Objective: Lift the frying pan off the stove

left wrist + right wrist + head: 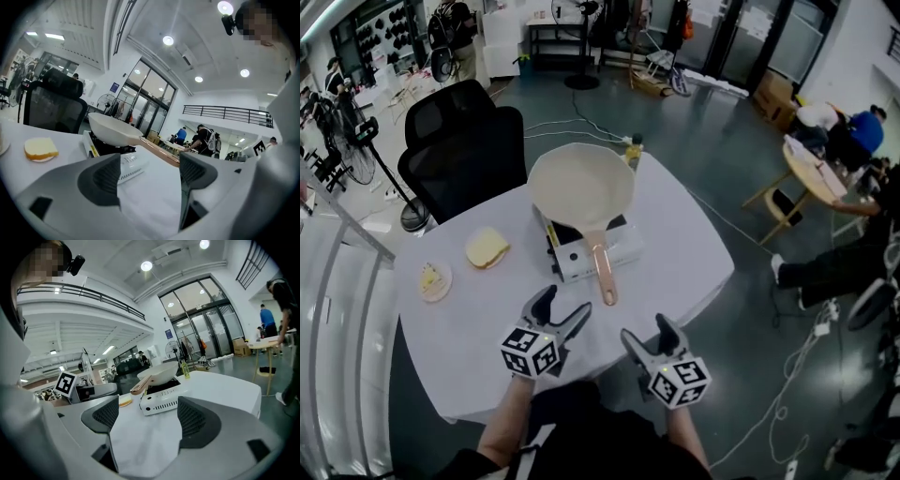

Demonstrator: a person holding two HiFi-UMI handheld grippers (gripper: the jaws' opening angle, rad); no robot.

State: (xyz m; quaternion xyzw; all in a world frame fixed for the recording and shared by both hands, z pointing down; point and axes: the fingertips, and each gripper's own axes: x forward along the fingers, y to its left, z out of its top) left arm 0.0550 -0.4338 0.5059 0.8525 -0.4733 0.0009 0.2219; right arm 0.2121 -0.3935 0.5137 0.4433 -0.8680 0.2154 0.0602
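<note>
Wide open hall: grey floor, glass doors at the far end. In the middle, a table (694, 253) under a white cloth, with a black office chair (459, 141) at its far left side.

On the far half of the cloth, a small white stove (619, 251). Square on its burner, the cream frying pan (581, 187), not yet lifted. Handle (603, 272) pointing toward the near edge and overhanging the stove's front, evidently laid that way for a reach from this side. Behind the pan, at the far edge, a small bottle (635, 148). To the left, well apart from the stove, a slice of bread (487, 248). Further left, a small plate (435, 280) with something pale yellow on it. Both clear of the path to the handle, and likely no part of this job.

At the near edge, the left gripper (565, 302), jaws spread wide with only cloth between them, aimed toward the handle's end. Just to its right, the right gripper (646, 330), likewise spread and empty, facing the stove's front. Neither touching pan, handle or stove.

Approach stage only, by the look of it. Handle end nearer the left gripper, so probably the one to close on it. Right one perhaps kept free to steady the stove. Long handle and wide bowl: likely to tip forward if pinched only at the tip.
</note>
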